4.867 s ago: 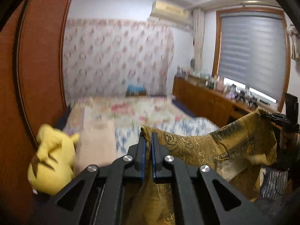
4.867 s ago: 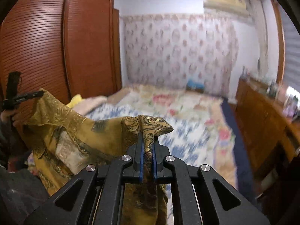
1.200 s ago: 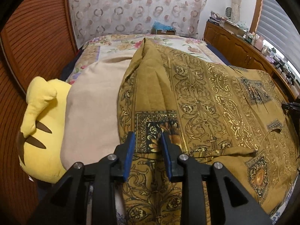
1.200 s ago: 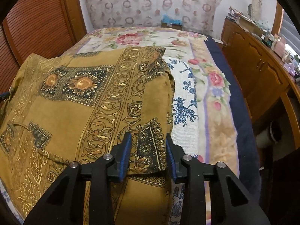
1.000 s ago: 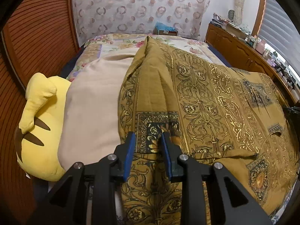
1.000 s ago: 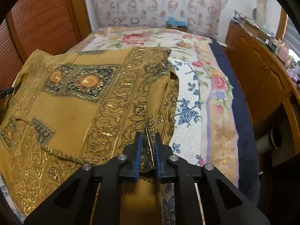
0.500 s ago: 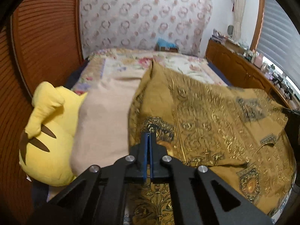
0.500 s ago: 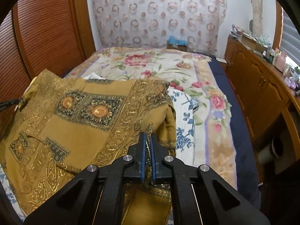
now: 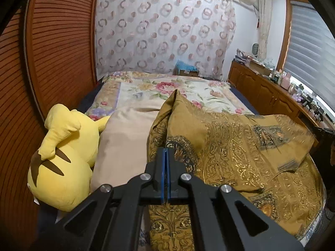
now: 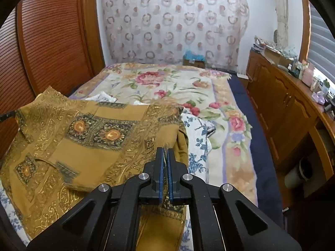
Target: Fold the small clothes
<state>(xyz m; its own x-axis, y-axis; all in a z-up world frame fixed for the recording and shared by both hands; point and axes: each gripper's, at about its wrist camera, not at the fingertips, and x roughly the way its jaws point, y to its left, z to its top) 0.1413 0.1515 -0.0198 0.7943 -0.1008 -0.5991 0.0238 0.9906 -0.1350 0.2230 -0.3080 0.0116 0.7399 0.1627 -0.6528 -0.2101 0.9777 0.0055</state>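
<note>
On the bed point(image 10: 209, 87), both my jaws clamp the garment point(image 10: 88, 146).
Soft, light, droopy; hold the corners.

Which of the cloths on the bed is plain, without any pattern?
The beige blanket, lying between the yellow plush toy and the gold patterned garment.

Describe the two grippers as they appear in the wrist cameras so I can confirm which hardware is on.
Both look identical. The left gripper and right gripper are matte black, with angular linkage arms that have triangular cut-outs and round silver pivot bolts. Each finger is a narrow black block lined with a blue pad. No cables, labels or sleeves show in either view.
</note>
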